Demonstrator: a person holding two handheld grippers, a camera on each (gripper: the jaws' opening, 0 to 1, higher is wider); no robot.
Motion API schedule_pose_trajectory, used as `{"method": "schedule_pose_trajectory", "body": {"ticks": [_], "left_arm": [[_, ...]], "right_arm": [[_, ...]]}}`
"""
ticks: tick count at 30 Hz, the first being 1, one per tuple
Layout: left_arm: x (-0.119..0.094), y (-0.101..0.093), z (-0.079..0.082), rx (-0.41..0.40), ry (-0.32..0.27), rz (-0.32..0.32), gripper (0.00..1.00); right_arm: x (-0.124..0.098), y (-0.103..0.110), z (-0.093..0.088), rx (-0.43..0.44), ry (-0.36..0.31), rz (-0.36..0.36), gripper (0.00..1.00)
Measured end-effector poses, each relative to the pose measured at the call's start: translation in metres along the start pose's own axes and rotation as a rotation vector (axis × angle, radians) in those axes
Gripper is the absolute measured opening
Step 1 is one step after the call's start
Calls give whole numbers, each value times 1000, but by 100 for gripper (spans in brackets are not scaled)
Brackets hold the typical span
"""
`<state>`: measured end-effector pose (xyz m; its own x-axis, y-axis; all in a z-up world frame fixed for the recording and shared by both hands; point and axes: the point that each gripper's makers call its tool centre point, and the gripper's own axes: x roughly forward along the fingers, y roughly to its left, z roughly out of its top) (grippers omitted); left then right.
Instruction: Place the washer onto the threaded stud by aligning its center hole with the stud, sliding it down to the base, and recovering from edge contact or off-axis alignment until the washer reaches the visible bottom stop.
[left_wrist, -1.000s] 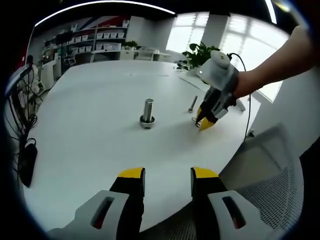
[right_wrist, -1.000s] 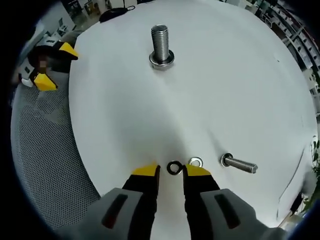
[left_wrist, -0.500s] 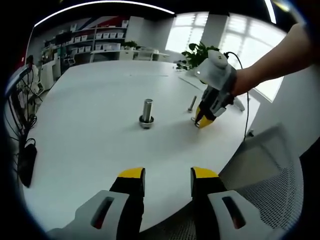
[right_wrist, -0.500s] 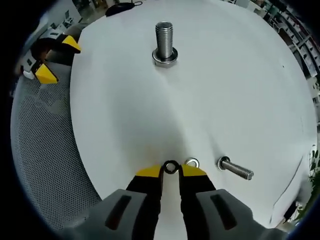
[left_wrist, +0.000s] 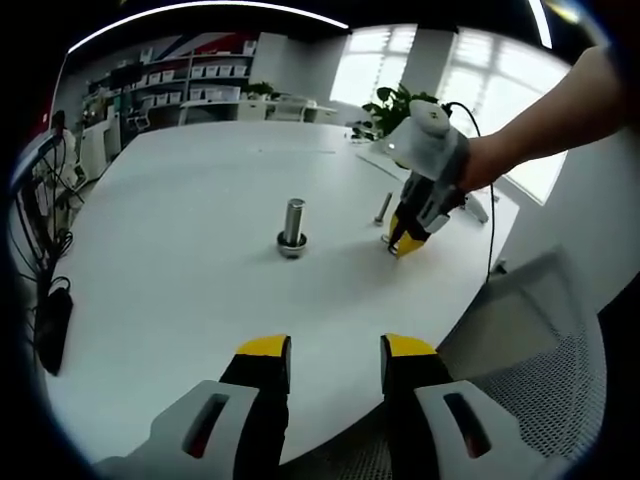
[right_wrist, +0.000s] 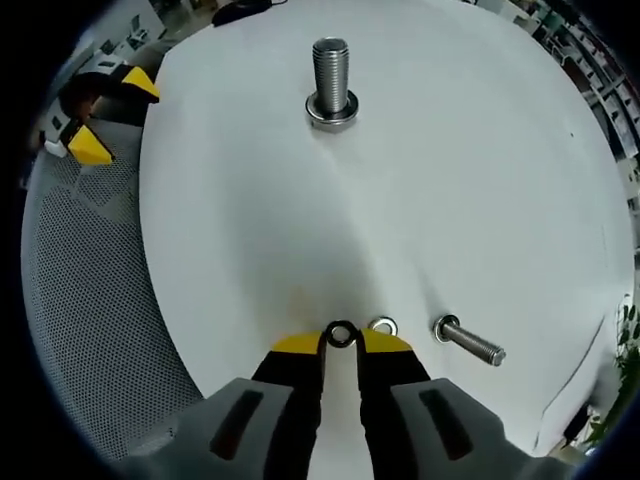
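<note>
My right gripper (right_wrist: 341, 342) low, jaws nearly closed w/ tips at table; left gripper (left_wrist: 326, 348) jaws apart, idle.

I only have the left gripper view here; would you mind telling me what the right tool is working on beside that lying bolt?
Observer: In the right gripper view, the right tool has its tips at a dark washer lying flat on the table.
Operator: Thank you. Is there a second washer?
Observer: Yes, a silvery washer lies just beside the dark one.
Operator: And is the stud bare?
Observer: The threaded stud stands upright with its threads bare above the base.
</note>
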<state>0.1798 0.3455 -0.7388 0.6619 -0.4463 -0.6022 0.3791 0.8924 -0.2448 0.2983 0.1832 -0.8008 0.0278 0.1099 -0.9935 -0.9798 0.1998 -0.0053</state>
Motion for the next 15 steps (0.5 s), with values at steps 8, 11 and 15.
{"method": "schedule_pose_trajectory", "body": {"ticks": [8, 11, 15], "left_arm": [[0, 0, 0, -3, 2, 0, 34], [0, 0, 0, 0, 5, 0, 34], [0, 0, -1, -2, 9, 1, 34]], "right_arm": [[0, 2, 0, -75, -10, -32, 14], [0, 1, 1, -41, -21, -31, 14], [-1, 2, 1, -34, -29, -35, 14]]}}
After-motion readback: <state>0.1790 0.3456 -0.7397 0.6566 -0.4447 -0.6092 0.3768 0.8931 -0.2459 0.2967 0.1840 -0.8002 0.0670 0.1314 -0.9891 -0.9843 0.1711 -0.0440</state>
